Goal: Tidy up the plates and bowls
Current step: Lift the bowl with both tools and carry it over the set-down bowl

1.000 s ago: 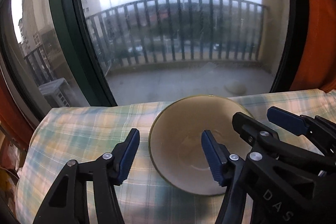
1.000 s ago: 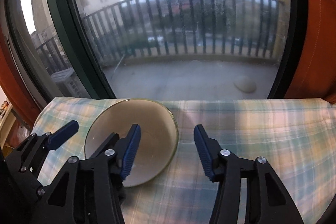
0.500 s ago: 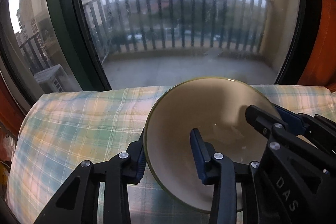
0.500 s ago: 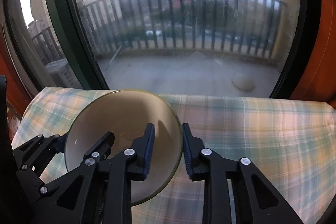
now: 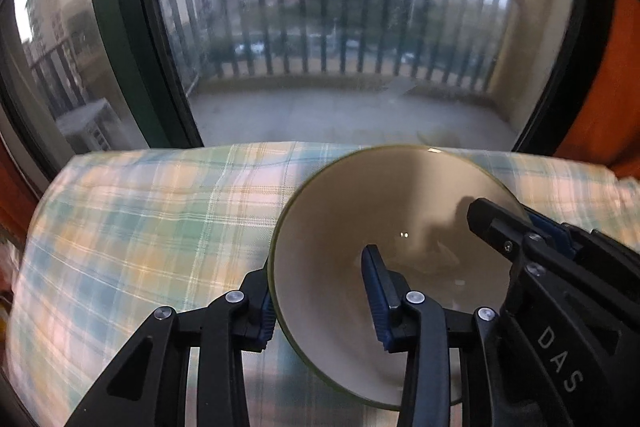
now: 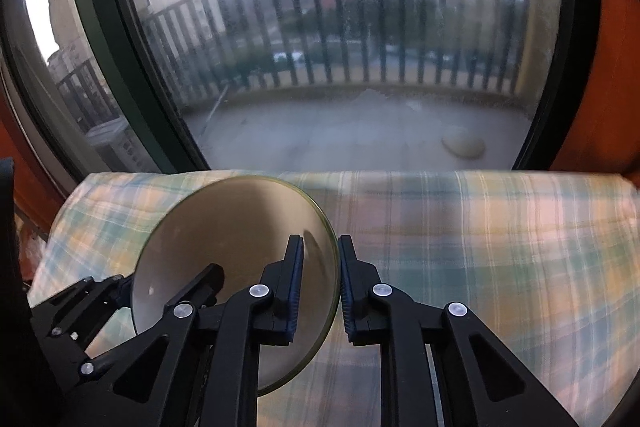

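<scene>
A beige bowl (image 5: pixel 360 211) with a thin green rim is held up over the plaid-covered table (image 5: pixel 140 219). My left gripper (image 5: pixel 320 299) is shut on its left rim, one finger outside and one inside. My right gripper (image 6: pixel 320 287) is shut on the right rim of the same bowl (image 6: pixel 224 235). The right gripper also shows at the right of the left wrist view (image 5: pixel 520 239), and the left gripper shows at the lower left of the right wrist view (image 6: pixel 92 303). The bowl is tilted, with its inside facing me.
The tablecloth (image 6: pixel 480 247) runs to a far edge against a large window (image 5: pixel 340 47) with a dark green frame (image 5: pixel 132 27). A balcony with railing (image 6: pixel 360 27) lies outside. Orange curtains (image 6: pixel 600 87) hang at the right.
Both grippers went from open to shut on the bowl's rim. The bowl rose off the table, tilted towards me and fills more of both views.
</scene>
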